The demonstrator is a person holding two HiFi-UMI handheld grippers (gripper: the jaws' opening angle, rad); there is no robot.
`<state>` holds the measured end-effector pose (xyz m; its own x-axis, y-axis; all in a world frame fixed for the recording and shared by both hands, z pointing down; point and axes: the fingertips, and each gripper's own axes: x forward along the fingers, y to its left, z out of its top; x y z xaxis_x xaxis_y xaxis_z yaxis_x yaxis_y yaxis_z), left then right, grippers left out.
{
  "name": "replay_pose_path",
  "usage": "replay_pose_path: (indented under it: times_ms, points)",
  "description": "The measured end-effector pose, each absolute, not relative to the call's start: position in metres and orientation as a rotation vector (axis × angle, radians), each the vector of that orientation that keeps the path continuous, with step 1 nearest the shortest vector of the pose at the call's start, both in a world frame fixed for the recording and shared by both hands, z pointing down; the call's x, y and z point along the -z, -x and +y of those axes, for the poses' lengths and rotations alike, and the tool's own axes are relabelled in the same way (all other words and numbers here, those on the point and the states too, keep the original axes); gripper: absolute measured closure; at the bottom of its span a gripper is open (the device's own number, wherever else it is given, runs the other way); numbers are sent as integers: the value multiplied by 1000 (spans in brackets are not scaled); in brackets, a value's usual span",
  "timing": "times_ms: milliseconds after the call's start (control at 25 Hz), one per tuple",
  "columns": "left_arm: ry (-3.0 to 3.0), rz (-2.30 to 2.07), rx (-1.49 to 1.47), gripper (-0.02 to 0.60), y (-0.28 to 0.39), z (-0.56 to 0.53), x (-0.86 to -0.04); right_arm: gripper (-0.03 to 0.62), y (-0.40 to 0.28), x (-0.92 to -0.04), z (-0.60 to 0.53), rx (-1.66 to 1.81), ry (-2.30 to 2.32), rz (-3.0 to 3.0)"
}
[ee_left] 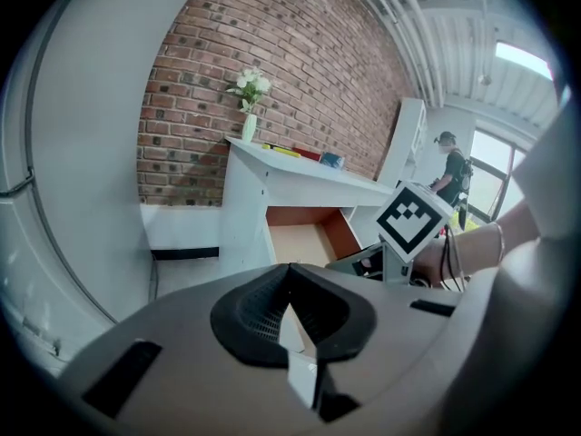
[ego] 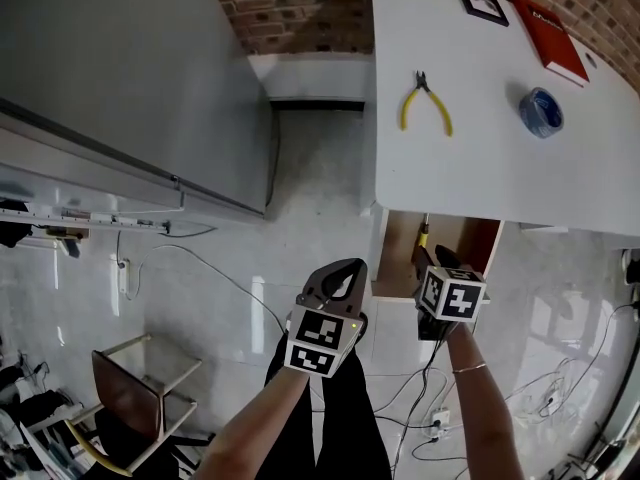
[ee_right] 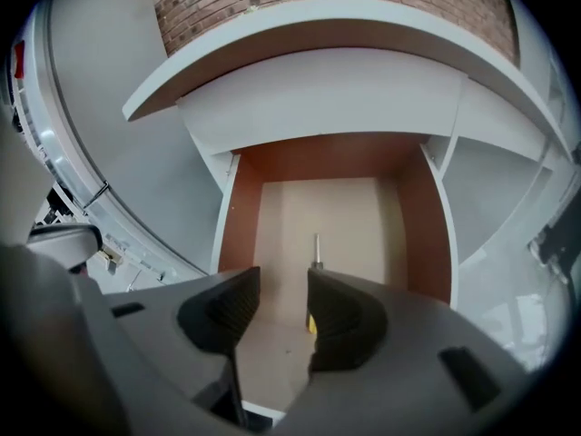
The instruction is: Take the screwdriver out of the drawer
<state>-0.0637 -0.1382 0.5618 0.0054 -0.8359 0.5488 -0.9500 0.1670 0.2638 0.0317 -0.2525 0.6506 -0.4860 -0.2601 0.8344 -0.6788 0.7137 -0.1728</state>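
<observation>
The drawer (ego: pixel 398 253) under the white desk (ego: pixel 480 158) stands pulled out, and its wooden floor (ee_right: pixel 318 216) is bare but for the screwdriver. The screwdriver (ee_right: pixel 317 251) lies along that floor with its metal shaft pointing to the back. A bit of its yellow handle (ee_right: pixel 311 323) shows beside the right finger, and it also shows in the head view (ego: pixel 423 234). My right gripper (ee_right: pixel 283 289) hangs open just above the drawer's front, its jaws on either side of the handle's line and touching nothing. My left gripper (ego: pixel 345 268) is shut and empty, over the floor left of the drawer.
On the desk top lie yellow-handled pliers (ego: pixel 425 100), a blue tape roll (ego: pixel 541 111), a red book (ego: pixel 551 36) and a framed picture (ego: pixel 481 0). A tall grey cabinet (ego: pixel 130 88) stands to the left. A chair (ego: pixel 130 388) and cables (ego: pixel 430 408) are on the floor.
</observation>
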Motion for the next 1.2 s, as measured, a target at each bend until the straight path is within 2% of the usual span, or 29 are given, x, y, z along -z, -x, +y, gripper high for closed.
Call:
replay_pose_path:
  times_ms: [1200]
  points:
    - [-1561, -1908, -191, 589, 85, -140, -596, 442, -23, -737, -294, -517, -713, -1915]
